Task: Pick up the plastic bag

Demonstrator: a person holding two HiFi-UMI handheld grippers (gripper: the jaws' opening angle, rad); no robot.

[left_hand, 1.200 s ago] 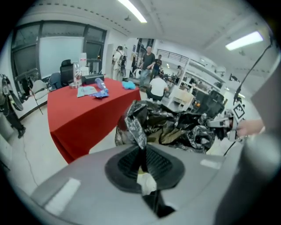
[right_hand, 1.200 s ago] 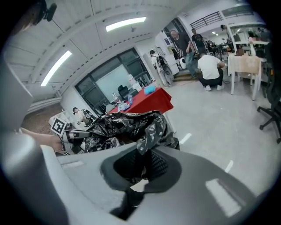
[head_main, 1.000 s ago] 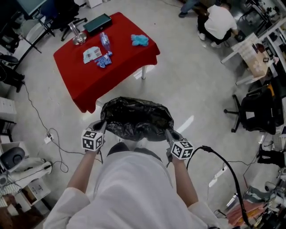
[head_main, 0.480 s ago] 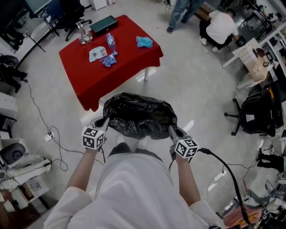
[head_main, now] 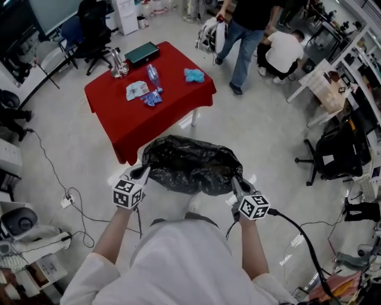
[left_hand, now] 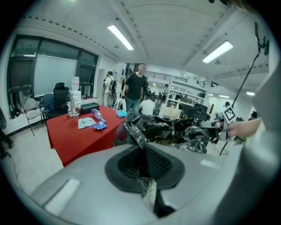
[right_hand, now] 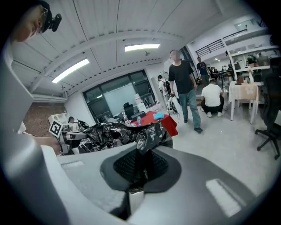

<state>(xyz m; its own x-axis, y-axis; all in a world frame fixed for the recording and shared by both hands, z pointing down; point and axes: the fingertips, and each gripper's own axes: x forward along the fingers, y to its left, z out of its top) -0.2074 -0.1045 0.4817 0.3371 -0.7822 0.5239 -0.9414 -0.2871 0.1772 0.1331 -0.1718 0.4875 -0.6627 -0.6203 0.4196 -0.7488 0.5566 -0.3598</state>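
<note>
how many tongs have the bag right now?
2: left tongs are shut on the black plastic bag at its left edge, right tongs are shut on its right edge. None hidden.

Robotics-lab or workshop sort of room, open-plan. Bare grey floor [head_main: 262, 131] around me. Strip lights [left_hand: 120, 37] on a white ceiling, and a glass wall [left_hand: 57, 74] behind. Black office chairs [head_main: 333, 152] are scattered about. White shelving [head_main: 348, 65] on my right is crowded with gear. A big screen [head_main: 50, 12] stands in the far corner. One bench [head_main: 149, 113] sits under red cloth. Several people [head_main: 247, 36] stand or crouch beyond it.
</note>
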